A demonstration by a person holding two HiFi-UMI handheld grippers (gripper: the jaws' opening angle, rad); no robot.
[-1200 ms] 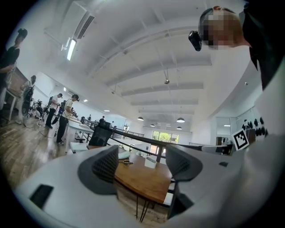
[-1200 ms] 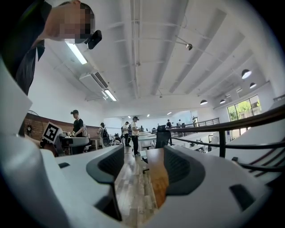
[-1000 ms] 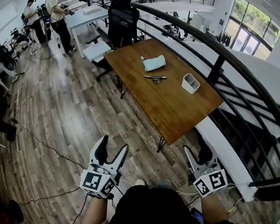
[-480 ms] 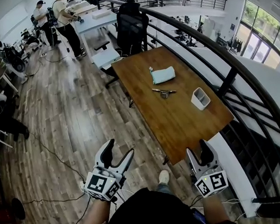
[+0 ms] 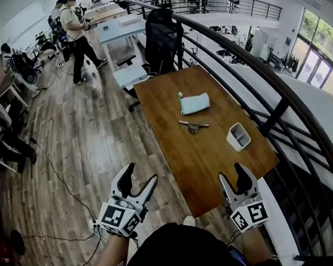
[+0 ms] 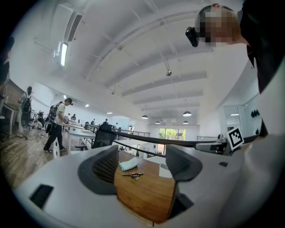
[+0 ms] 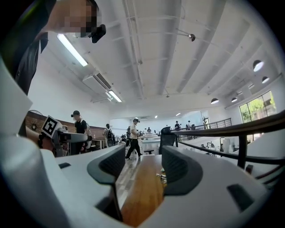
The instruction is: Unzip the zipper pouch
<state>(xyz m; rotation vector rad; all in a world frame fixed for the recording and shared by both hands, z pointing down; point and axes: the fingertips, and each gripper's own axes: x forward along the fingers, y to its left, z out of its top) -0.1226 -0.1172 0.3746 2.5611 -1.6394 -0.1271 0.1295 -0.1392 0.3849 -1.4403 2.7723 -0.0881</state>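
Left gripper (image 5: 141, 173) and right gripper (image 5: 231, 173) are hovering, jaws apart, empty. Pale teal fabric zipper pouch (image 5: 194, 103) is lying at the brown wooden table's (image 5: 215, 171) far end. Judged: reaching stage; next calls for pinning the pouch and pinching its pull.

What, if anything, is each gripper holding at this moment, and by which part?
Nothing is held. The left gripper and right gripper both have open, empty jaws; the zipper pouch lies untouched on the table.

Operator's gear, as worn
White left hand-held gripper (image 5: 140, 174) and right hand-held gripper (image 5: 232, 175): black pads (image 6: 106, 165), black-and-white marker cubes (image 5: 118, 216); dark top (image 5: 175, 249).
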